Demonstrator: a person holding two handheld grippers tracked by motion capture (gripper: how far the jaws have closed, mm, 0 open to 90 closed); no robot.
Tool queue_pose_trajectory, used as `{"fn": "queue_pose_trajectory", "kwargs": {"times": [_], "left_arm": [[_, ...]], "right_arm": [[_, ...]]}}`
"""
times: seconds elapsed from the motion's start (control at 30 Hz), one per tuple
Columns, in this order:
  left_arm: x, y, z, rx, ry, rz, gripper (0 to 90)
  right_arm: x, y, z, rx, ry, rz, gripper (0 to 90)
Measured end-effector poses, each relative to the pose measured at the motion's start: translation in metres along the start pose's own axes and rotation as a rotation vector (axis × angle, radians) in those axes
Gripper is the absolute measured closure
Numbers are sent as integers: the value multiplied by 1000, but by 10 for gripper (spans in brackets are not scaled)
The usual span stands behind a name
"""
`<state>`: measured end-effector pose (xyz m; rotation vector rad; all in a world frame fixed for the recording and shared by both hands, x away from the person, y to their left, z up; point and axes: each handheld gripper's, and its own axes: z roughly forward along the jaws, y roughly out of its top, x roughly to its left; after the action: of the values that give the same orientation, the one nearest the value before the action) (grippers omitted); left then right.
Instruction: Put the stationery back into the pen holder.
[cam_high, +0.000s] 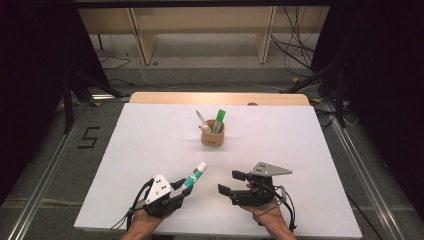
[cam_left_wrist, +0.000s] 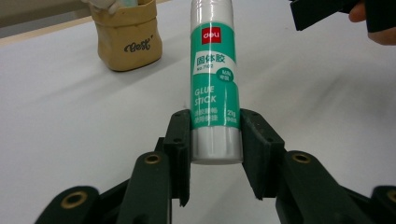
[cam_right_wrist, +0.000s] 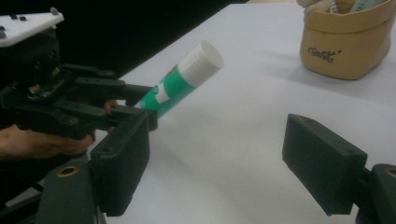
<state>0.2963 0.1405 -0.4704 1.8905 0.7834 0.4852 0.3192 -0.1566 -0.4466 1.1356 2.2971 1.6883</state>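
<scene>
- clearly printed on the glue stick (cam_left_wrist: 215, 79) are "deli" in a red patch, a line of chinese characters, "glue stick" and "21g" on the green band.
- "best" in dark script is carried on the tan pouch (cam_left_wrist: 128, 39), which stands toward the far edge of the white surface (cam_high: 150, 140), near its middle.
- held in the pouch are a green marker (cam_high: 219, 120), a silver pen (cam_high: 201, 118) and a small pale item that cannot be identified.
- the left gripper (cam_left_wrist: 215, 140) is clenched on the lower end of the glue stick, which is raised off the surface near the near edge, left of centre, its white cap tilted up and away.
- the right gripper (cam_right_wrist: 215, 163) is released, its jaws wide apart, just right of the left one, with nothing between them.
- a "5" is marked on the floor (cam_high: 50, 150) left of the surface.
</scene>
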Motion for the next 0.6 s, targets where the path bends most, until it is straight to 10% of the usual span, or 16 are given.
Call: {"fn": "queue_pose_trajectory", "kwargs": {"times": [0.6], "left_arm": [[-10,6,8,-76,-6,63,656]], "right_arm": [[-4,9,28,-47,138,188,272]]}}
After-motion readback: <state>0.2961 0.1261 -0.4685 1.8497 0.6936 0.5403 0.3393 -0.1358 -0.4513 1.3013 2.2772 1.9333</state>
